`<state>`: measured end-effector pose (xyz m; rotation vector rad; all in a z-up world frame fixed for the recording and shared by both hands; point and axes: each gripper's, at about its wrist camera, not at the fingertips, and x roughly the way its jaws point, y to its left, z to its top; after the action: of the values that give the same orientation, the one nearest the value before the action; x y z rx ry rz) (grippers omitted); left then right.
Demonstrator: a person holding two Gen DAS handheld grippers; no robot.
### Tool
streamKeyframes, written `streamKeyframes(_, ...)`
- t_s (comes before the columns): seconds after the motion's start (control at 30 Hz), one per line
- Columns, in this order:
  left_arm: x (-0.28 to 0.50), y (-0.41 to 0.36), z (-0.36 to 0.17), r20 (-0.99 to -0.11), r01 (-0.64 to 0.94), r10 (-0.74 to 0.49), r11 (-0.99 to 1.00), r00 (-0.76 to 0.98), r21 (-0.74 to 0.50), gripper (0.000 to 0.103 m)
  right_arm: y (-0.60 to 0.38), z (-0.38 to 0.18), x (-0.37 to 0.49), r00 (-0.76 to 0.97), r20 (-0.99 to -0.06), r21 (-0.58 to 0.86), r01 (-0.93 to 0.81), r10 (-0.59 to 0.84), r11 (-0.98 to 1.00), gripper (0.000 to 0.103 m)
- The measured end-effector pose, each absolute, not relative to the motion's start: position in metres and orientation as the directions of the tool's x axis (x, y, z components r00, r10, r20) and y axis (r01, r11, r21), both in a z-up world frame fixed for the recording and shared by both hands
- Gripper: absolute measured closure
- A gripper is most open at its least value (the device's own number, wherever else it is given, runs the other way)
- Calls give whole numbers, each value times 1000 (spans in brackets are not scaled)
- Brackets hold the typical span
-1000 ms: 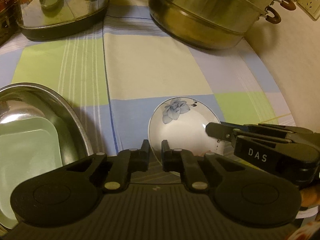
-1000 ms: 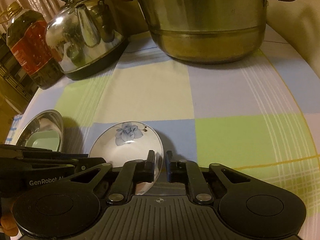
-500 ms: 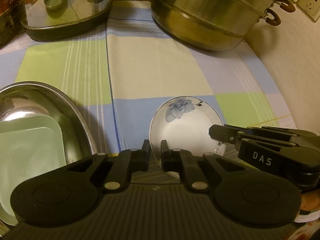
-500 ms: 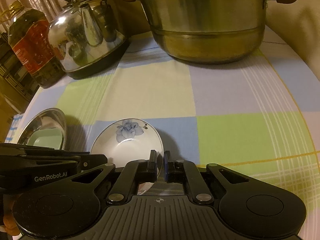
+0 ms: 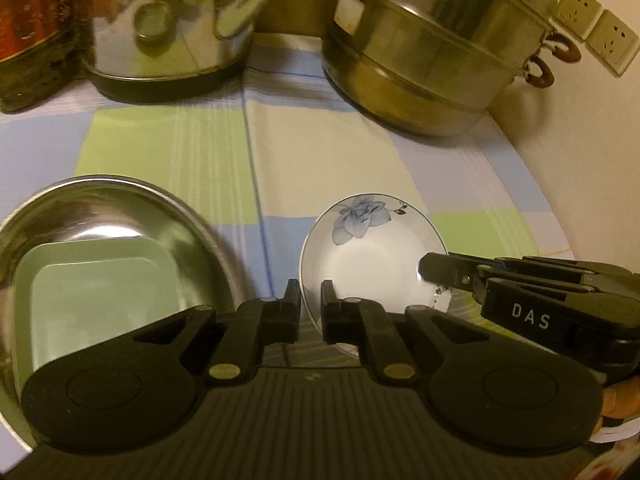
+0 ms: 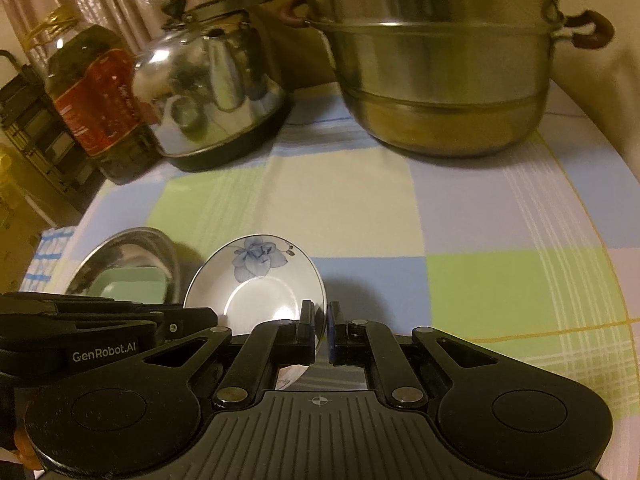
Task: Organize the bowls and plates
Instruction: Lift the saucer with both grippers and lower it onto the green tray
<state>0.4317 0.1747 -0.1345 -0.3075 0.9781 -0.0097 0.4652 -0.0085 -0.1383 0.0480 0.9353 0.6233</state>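
A white bowl with a blue flower [image 5: 372, 248] is held tilted above the checked cloth. My left gripper [image 5: 310, 300] is shut on its left rim. My right gripper [image 6: 327, 320] is shut on its right rim; the bowl also shows in the right wrist view [image 6: 256, 280]. The right gripper reaches in from the right in the left wrist view [image 5: 520, 284]. A steel basin [image 5: 188, 220] to the left holds a pale green square dish [image 5: 96, 288].
A steel kettle [image 6: 208, 80], an oil bottle [image 6: 92, 92] and a large stacked steel pot [image 6: 440, 64] stand along the back. A wall with sockets [image 5: 592, 28] is on the right. The checked cloth [image 6: 480, 240] covers the table.
Both grippers have lifted with the bowl between them and carried it slightly left, nearer the steel basin. The kettle and pot now show fuller in both views.
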Motion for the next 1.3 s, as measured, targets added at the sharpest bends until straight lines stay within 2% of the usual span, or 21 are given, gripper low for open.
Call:
streamKeyframes(0.4,388,227,-119,-804,-223,-75,942,589,-252,95,47,-124,439,384,-722,312,-562,576,766,97)
streamKeyframes(0.77,353,279,-124,-822,-301,-21,925,569,-232,95,107,-137,414,319,-736,326,-606,597,726,97)
streamKeyframes(1.3,351,319,-147,-850,-309,-41,921,525,-236,95,154,-158,411,285,-783,324,-572,553,754,97)
